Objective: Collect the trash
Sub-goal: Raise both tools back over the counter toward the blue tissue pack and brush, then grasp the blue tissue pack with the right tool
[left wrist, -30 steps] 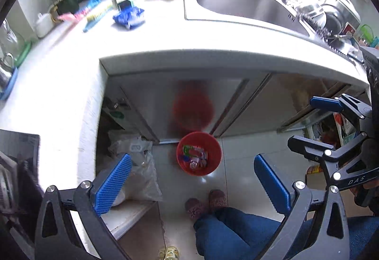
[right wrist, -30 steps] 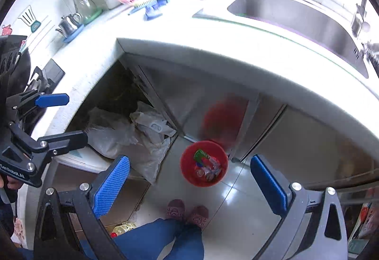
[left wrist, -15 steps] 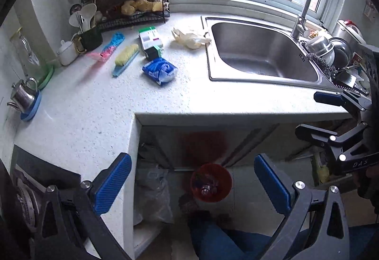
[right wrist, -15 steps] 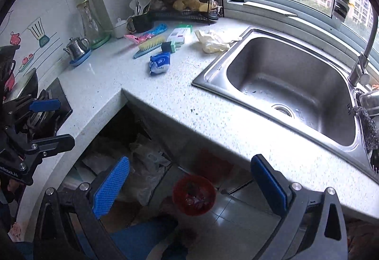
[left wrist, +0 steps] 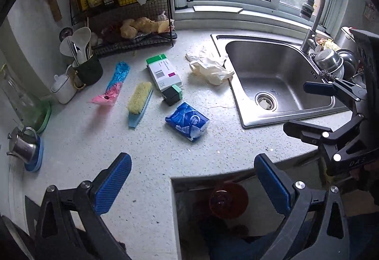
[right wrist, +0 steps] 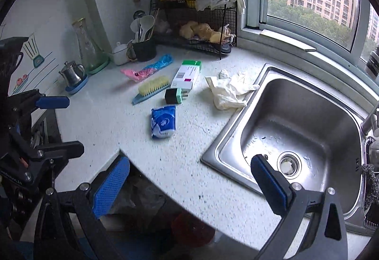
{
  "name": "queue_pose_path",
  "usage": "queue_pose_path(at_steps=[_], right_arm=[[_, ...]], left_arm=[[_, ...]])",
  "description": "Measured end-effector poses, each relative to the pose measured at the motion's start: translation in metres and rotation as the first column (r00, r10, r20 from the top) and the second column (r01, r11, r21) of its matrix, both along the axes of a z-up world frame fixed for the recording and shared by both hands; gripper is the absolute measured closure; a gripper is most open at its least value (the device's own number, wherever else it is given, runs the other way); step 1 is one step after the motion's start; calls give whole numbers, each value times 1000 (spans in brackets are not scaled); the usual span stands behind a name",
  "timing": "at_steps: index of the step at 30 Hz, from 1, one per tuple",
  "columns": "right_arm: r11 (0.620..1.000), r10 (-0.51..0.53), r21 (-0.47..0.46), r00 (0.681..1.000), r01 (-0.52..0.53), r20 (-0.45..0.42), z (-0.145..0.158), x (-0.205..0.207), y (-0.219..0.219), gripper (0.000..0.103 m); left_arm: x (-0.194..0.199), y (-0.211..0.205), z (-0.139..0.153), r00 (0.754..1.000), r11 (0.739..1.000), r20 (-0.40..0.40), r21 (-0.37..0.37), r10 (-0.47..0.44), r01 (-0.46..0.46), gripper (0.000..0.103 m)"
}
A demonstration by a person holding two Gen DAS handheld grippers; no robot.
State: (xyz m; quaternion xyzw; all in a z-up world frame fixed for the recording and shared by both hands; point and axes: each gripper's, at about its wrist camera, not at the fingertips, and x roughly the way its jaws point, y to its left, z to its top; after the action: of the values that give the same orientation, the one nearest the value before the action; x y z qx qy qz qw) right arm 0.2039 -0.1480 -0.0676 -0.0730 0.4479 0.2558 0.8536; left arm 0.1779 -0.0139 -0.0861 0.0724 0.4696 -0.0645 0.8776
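Litter lies on the white counter (left wrist: 94, 141): a blue tissue pack (left wrist: 187, 121) (right wrist: 163, 121), a white-and-green box (left wrist: 163, 70) (right wrist: 187, 74), a small dark box (left wrist: 172, 95) (right wrist: 176, 96), crumpled pale gloves (left wrist: 208, 66) (right wrist: 227, 92) at the sink's edge and a pink-and-blue wrapper (left wrist: 113, 85) (right wrist: 149, 68). A red bin (left wrist: 228, 199) (right wrist: 191, 229) stands on the floor below the counter's edge. My left gripper (left wrist: 191, 179) (right wrist: 59, 125) is open and empty, short of the tissue pack. My right gripper (right wrist: 189, 179) (left wrist: 308, 109) is open and empty over the counter's edge.
A steel sink (left wrist: 279, 75) (right wrist: 296, 122) with a faucet (left wrist: 312, 14) fills the right. A yellow brush (left wrist: 139, 99) lies among the litter. A wire rack (left wrist: 132, 30), a utensil cup (left wrist: 87, 68), a small kettle (left wrist: 22, 146) and a glass carafe (right wrist: 88, 47) line the back and left.
Both grippers have swung up from the floor and the red bin to face the countertop. The litter and sink now fill the views, and the bin sits at the bottom edge.
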Motion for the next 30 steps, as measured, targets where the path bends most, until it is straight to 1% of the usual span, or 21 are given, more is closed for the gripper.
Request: queue_pose_path(at_steps=[2, 4, 7, 12, 15, 20, 22, 26, 30], right_arm=[[1000, -8, 5, 1000, 8, -20, -3, 13, 8, 1], [1000, -13, -2, 999, 13, -39, -8, 24, 17, 1], [1000, -6, -24, 996, 4, -93, -22, 42, 35, 1], [995, 19, -92, 987, -34, -159, -50, 59, 60, 1], [994, 16, -99, 981, -35, -195, -59, 67, 70, 1], [989, 33, -131, 970, -67, -242, -75, 79, 95, 1], [987, 40, -142, 964, -80, -265, -83, 83, 104, 1], [975, 33, -200, 956, -94, -290, -100, 88, 115, 1], [972, 25, -218, 956, -92, -293, -106, 88, 117, 2]], left_arm=[[14, 13, -3, 1000, 1000, -12, 7, 11, -11, 0], [30, 29, -8, 999, 1000, -29, -2, 29, -29, 0], [48, 50, -21, 996, 999, -84, -18, 42, -44, 0], [70, 74, -47, 989, 997, -127, -3, 70, -71, 0], [80, 84, -63, 984, 997, -161, 6, 77, -77, 0], [92, 99, -84, 973, 995, -215, -26, 88, -96, 0], [95, 103, -89, 969, 994, -229, -35, 90, -101, 0], [102, 108, -97, 964, 994, -251, -38, 89, -102, 0], [105, 110, -102, 961, 995, -265, -34, 78, -90, 0]])
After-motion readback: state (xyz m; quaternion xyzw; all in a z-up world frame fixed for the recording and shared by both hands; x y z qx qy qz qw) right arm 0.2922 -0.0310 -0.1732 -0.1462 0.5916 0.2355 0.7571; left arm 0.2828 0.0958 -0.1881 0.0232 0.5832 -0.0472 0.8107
